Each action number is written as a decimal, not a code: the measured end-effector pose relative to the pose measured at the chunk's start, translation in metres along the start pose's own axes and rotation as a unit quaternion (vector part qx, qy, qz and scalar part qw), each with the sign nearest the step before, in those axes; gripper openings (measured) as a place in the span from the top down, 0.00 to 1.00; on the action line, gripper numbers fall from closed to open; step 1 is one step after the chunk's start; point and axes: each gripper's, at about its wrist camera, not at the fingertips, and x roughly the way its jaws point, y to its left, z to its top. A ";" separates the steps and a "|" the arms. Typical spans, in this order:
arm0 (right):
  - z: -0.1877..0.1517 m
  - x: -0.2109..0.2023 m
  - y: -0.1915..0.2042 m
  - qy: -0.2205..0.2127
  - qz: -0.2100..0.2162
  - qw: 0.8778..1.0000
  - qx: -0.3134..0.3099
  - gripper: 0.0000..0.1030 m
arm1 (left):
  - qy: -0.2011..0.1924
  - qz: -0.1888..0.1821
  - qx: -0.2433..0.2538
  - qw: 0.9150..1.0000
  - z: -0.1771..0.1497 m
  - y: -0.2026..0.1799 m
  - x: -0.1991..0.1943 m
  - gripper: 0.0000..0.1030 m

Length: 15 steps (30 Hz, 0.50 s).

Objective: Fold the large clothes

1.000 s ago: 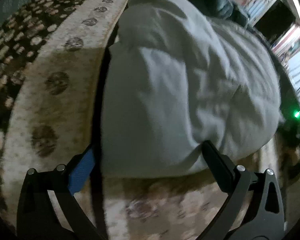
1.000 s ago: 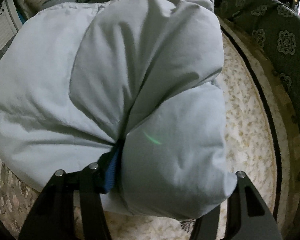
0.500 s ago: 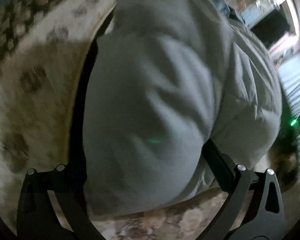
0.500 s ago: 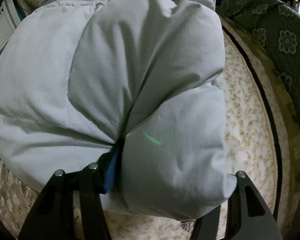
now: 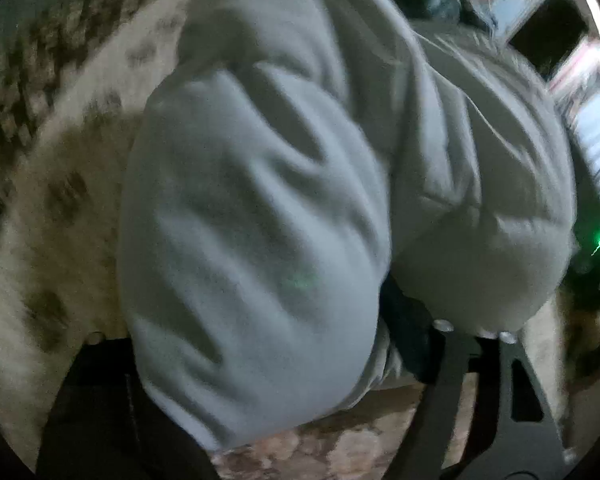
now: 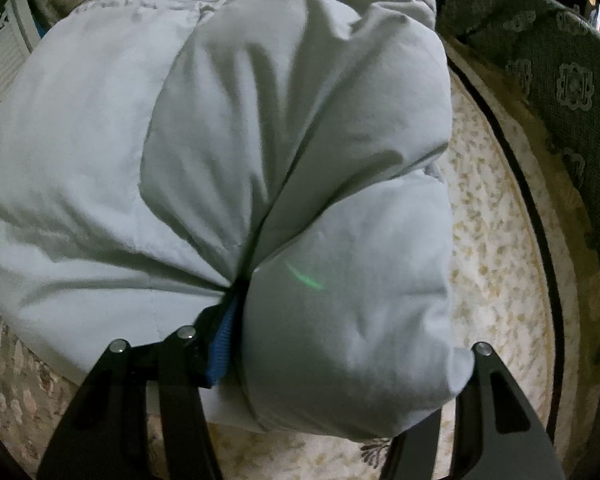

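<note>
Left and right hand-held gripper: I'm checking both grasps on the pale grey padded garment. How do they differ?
The left hand-held gripper is buried under a blurred bulge of the pale grey padded garment, its fingers mostly hidden. The right hand-held gripper is sharp, its blue-padded finger showing in a crease where the folds gather. Both have fabric bulging between their fingers above the patterned beige rug.

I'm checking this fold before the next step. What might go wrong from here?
The puffy grey jacket bulges thickly around the right hand-held gripper, so padding might slip free and spring open. The left wrist view is blurred and the fabric hides the left hand-held gripper, so its hold is uncertain. A dragged hem might ruck the patterned rug.
</note>
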 end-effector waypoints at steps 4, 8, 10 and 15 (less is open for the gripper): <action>-0.002 -0.002 0.010 -0.006 -0.022 1.000 -0.019 0.51 | 0.005 0.106 0.077 0.991 0.008 -0.043 0.006 0.41; -0.004 -0.004 0.011 -0.008 -0.021 0.999 -0.022 0.52 | 0.009 0.114 0.077 0.990 0.011 -0.051 0.010 0.42; -0.006 -0.006 0.012 -0.012 -0.022 0.999 -0.024 0.53 | 0.011 0.113 0.076 0.991 0.011 -0.051 0.011 0.43; -0.006 -0.022 0.025 -0.032 -0.032 0.998 -0.043 0.75 | 0.014 0.117 0.077 0.990 0.010 -0.046 0.004 0.58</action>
